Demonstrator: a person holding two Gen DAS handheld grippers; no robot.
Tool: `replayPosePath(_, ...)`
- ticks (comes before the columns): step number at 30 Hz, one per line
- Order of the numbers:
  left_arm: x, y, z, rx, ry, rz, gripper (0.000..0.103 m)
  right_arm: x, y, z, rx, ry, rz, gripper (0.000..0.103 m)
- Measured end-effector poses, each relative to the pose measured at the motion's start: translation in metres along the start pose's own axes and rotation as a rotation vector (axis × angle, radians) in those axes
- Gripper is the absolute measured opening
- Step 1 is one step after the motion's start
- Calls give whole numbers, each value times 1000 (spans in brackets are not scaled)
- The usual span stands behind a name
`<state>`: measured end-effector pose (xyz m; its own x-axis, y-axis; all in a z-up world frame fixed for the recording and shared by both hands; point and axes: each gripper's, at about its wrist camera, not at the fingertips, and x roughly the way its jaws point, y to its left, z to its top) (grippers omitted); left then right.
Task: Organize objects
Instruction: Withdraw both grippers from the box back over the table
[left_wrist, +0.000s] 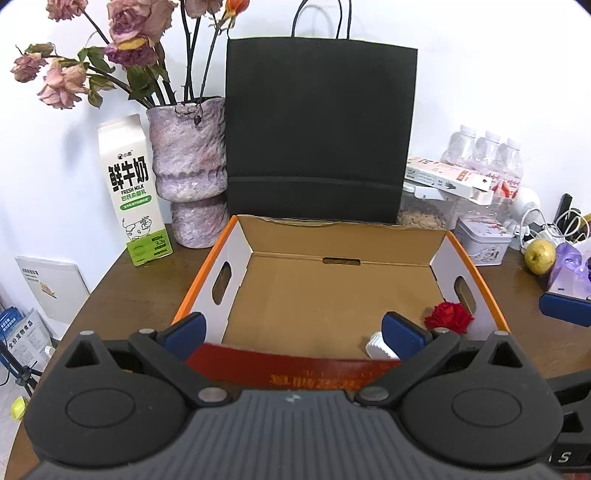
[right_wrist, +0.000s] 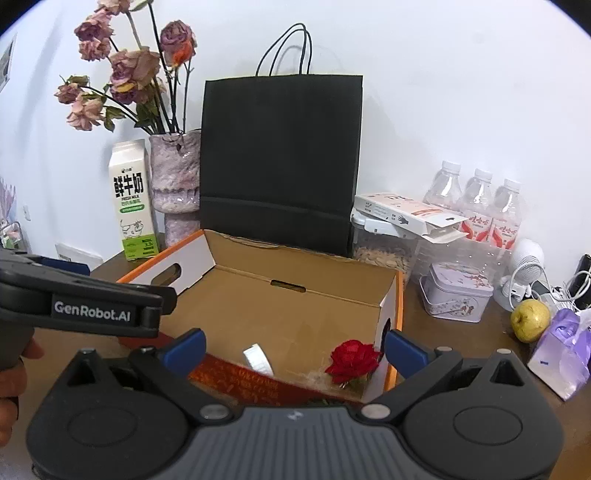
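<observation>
Both tools, left tool (left_wrist: 291, 332) and right tool (right_wrist: 293, 350), gape empty; red rose (right_wrist: 352, 361) in cardboard box (right_wrist: 314, 314) looks light, fragile, so pinch low by the stem, gently.

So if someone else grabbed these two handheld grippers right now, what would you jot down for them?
Left gripper: open, empty, hovering at the near edge of the cardboard box.
Right gripper: open, empty, at the box's near right corner.
Done: a red flower and a small white object lie in the box, near the front right.
Left, likely: the table still holds loose things such as the yellow-green fruit, the tin and the milk carton. Which belong in the box I cannot tell.
</observation>
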<state>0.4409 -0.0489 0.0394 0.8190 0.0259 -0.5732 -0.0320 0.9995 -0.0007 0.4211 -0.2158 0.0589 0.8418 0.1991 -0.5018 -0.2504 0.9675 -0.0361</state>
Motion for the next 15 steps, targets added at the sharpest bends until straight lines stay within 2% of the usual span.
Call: replayPosePath(15,-59,-2,-24,6,-30,-15,103,-58,10,-28,-2,-22,2,103)
